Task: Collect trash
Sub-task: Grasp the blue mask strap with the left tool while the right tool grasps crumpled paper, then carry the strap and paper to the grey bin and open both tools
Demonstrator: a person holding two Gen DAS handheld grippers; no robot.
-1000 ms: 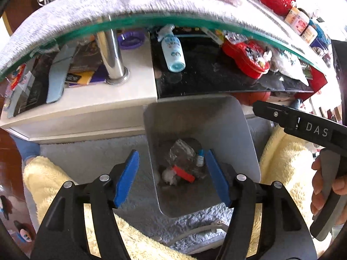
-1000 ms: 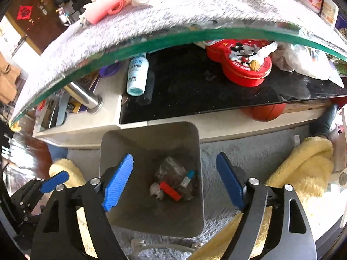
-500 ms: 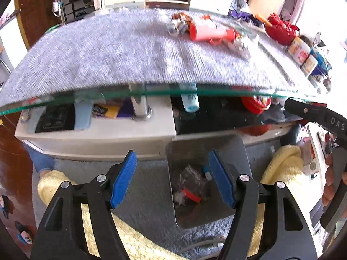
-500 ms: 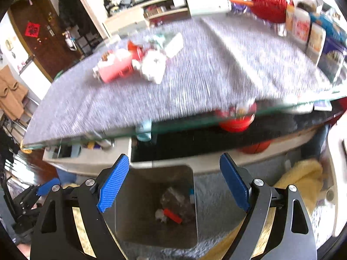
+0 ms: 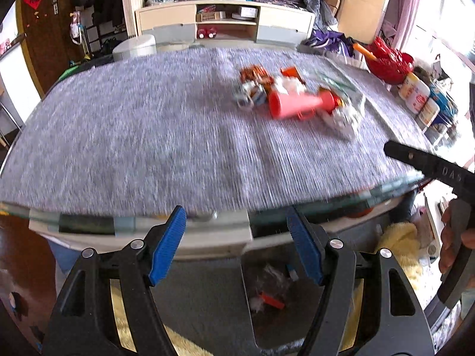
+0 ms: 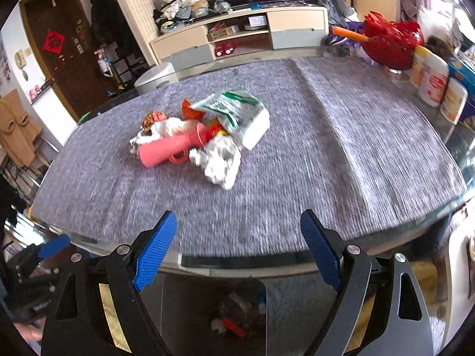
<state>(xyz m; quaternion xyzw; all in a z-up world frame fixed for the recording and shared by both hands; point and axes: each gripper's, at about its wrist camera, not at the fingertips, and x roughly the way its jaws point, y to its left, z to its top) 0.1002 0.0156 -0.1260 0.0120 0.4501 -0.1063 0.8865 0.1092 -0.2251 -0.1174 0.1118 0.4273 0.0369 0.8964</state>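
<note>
Both grippers hang with nothing in them: the left gripper (image 5: 236, 244), blue pads spread apart, and the right gripper (image 6: 239, 250), its jaws wide but just easing inward with nothing between them. Below them on the floor sits the grey bin (image 6: 184, 308), scraps already inside. Up on the grey table cloth (image 6: 326, 148) lies the trash pile (image 6: 204, 136): a pink tube (image 6: 166, 149), crumpled white paper (image 6: 221, 161), a green-and-white packet (image 6: 234, 109).
</note>
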